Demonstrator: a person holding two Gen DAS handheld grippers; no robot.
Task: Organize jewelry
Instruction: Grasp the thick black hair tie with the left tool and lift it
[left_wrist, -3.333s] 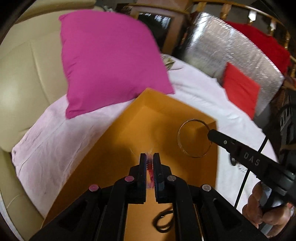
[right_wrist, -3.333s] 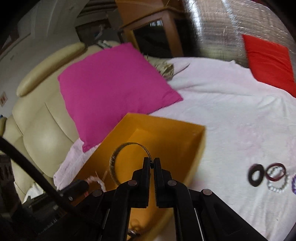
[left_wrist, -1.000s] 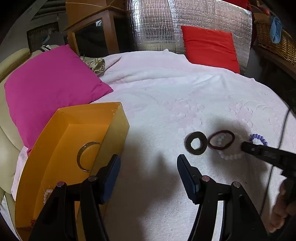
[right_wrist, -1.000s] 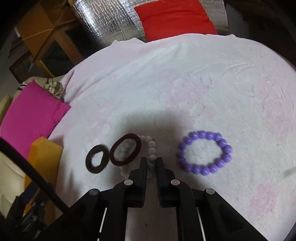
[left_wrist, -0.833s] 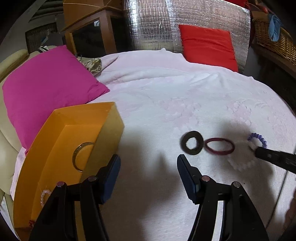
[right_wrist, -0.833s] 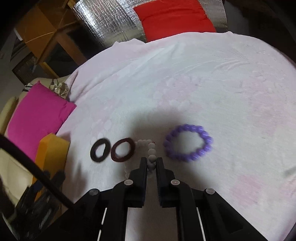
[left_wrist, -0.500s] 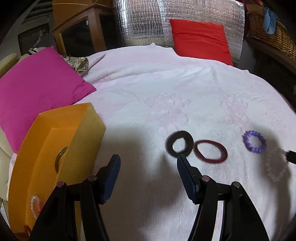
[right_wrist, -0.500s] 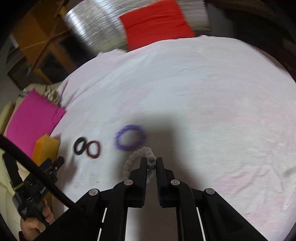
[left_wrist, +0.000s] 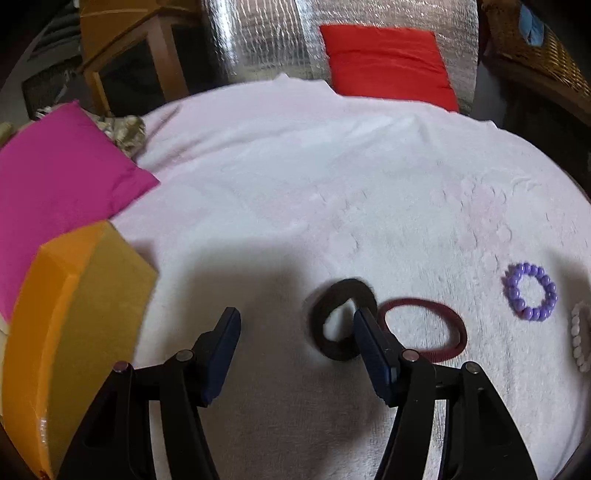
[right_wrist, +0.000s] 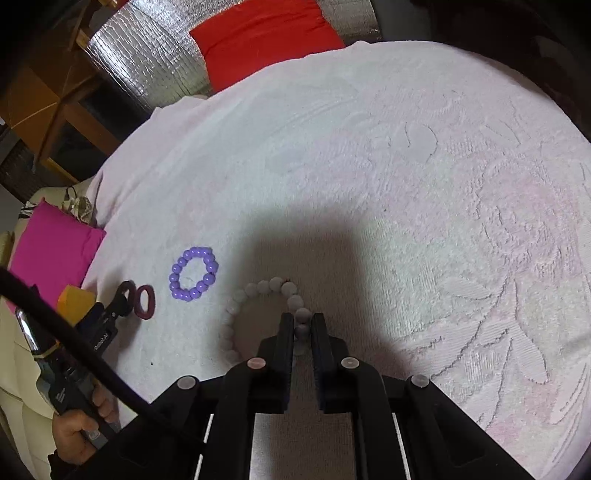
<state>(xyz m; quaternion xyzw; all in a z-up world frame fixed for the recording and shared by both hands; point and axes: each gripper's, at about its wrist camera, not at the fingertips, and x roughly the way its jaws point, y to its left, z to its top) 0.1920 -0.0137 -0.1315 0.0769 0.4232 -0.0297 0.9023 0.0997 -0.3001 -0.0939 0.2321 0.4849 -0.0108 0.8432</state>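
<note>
- Right gripper: clenched on white bead bracelet, its loop trailing toward ten o'clock.
- Left gripper: released, hovering above dark ring.
- Purple bracelet at two o'clock of that ring; orange box at nine.

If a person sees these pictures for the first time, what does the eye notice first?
Probably the purple bead bracelet on the pale cloth, beside a dark ring and a maroon one. Then the right gripper, shut on a white bead bracelet, and the orange box at left.
</note>
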